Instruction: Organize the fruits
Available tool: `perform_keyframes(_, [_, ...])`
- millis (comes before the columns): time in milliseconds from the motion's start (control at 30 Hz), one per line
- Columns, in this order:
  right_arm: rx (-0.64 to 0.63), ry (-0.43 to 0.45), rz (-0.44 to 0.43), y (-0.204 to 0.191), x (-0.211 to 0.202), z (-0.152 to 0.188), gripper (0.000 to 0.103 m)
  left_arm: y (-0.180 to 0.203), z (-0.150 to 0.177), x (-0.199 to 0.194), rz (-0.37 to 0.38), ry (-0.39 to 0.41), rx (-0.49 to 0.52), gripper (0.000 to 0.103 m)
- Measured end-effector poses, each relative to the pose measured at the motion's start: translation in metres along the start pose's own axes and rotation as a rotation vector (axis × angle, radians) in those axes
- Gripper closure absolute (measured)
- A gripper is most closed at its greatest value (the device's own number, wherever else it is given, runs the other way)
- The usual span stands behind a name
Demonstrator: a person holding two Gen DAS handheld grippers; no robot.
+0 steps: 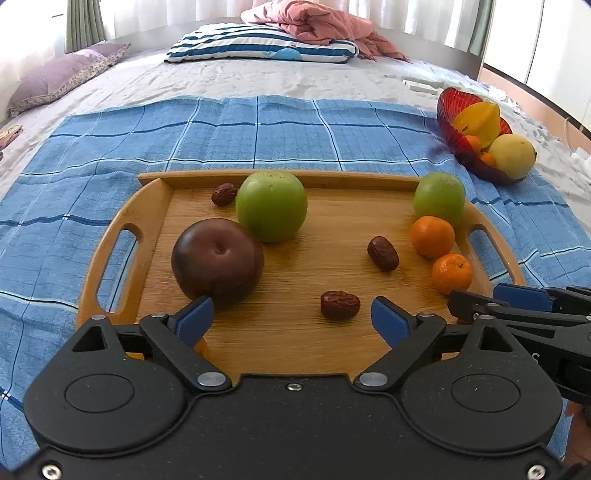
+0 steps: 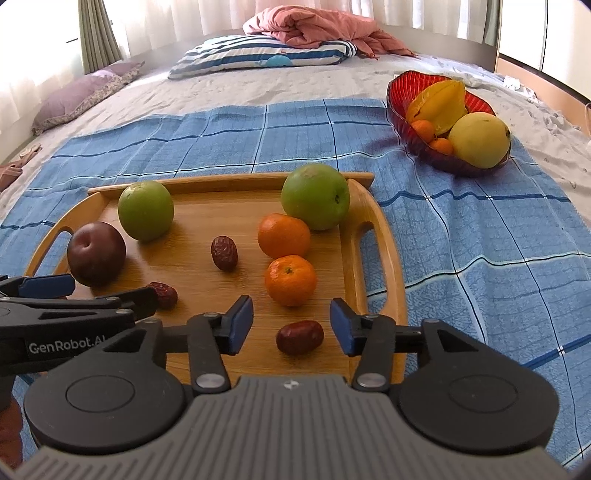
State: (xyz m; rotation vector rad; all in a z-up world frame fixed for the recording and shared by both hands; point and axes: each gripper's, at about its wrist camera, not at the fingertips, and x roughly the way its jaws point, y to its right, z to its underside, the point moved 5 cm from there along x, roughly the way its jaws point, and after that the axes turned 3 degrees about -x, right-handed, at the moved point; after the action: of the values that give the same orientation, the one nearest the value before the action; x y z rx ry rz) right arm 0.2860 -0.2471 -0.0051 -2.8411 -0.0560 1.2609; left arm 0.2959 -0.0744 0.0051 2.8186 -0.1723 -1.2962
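A wooden tray [image 1: 155,206] [image 2: 384,236] on a blue checked cloth holds a dark plum [image 1: 218,258] [image 2: 96,253], two green apples [image 1: 271,206] [image 2: 315,196], two tangerines [image 1: 432,236] [image 2: 290,280] and several red dates [image 1: 340,305] [image 2: 299,336]. My left gripper [image 1: 291,319] is open over the tray's near edge, a date just ahead of it, its left pad by the plum. My right gripper [image 2: 291,325] is open with a date between its fingers. A red glass bowl [image 1: 448,123] [image 2: 397,101] with starfruit, a yellow fruit and tangerines stands at the far right.
All lies on a bed with a grey sheet. A striped pillow [image 1: 258,46] and a pink blanket [image 1: 317,26] lie at the far end, a purple pillow [image 1: 55,77] at the far left. Each gripper shows at the edge of the other's view.
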Motion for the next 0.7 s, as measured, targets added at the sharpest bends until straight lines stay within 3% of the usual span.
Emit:
perform_keyframes(500, [-0.015, 0.079, 0.032, -0.002, -0.022, 0.003, 0.02, -0.008, 0.006, -0.03, 0.026, 0.055, -0.012, 0.007])
perform_keyframes(700, [-0.036, 0.132, 0.036, -0.008, -0.035, 0.004, 0.014, -0.017, 0.009, -0.046, 0.001, 0.11, -0.02, 0.005])
